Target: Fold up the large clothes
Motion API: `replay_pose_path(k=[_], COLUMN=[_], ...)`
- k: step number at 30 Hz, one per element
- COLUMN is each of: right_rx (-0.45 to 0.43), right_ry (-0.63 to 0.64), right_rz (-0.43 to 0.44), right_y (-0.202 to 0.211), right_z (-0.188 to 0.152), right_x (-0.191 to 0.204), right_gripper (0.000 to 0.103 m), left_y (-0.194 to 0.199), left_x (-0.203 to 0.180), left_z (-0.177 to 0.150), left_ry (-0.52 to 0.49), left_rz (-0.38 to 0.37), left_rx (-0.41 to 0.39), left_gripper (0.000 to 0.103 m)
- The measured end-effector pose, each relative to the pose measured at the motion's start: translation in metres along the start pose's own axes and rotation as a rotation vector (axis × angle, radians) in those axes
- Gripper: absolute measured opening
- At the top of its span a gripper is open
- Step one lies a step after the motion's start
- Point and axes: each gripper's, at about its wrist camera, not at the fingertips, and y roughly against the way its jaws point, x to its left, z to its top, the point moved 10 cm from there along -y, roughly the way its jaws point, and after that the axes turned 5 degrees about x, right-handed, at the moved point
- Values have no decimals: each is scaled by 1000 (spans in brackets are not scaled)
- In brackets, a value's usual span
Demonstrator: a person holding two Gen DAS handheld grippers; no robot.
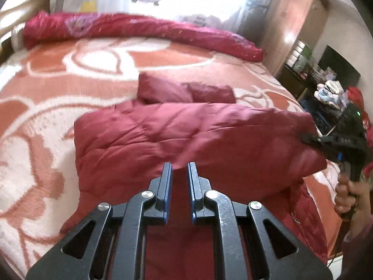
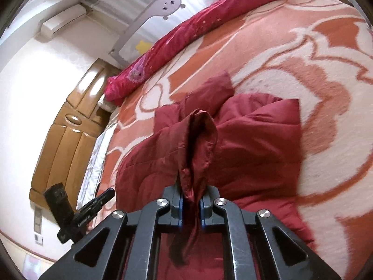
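One jacket (image 2: 251,144) fold between right claw (image 2: 191,200) pads.

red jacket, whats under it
The jacket lies on an orange and white patterned blanket that shows all around it. The right gripper pinches a fold of it. Whatever is directly beneath the jacket is covered.

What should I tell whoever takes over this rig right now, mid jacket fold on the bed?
Right gripper: shut on a bunched fold of the dark red puffer jacket.
Left gripper: nearly shut, nothing visibly between the pads, hovering over the jacket's near edge.
Jacket lies on the bed's patterned blanket, partly folded, a sleeve sticking out on the far side.
Left to do: carry the held fold across, tuck the sleeve, flatten.
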Motion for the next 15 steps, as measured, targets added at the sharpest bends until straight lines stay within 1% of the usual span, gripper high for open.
replay_pose_path(k=[3,7,9,10,11,12,13,14,15], right_rx=[23,45,37,26,13,-23,-92,-161,-200], right_ry=[22,27,38,36,32,36,62,100,135], right_rz=[-77,-158,-215,-250,-276,-327,-382,-403,-394], right_y=[-16,-35,-35,-31,-26,-15,1,16,21], right_z=[-3,-13,-18,-19,-19,-16,-11,-7,-5], right_x=[-15,-39,-46,-48,-48,-47,-39,-26,-10], right_gripper=[9,12,18,25,29,29,30,30,30], left_y=[-26,-43,-46,-46,-47,-49,-49,-50,-50], left_x=[9,11,12,14,14,15,16,16,16], left_z=[-11,-22,-25,-25,-27,-27,-26,-26,-26], left_ry=[10,18,33,40,48,51,52,51,48], left_rz=[-5,-22,-33,-38,-45,-47,-46,-43,-38], left_rx=[70,106,114,116,120,122,122,122,121], left_gripper=[10,10,10,10,10,10,10,10,10])
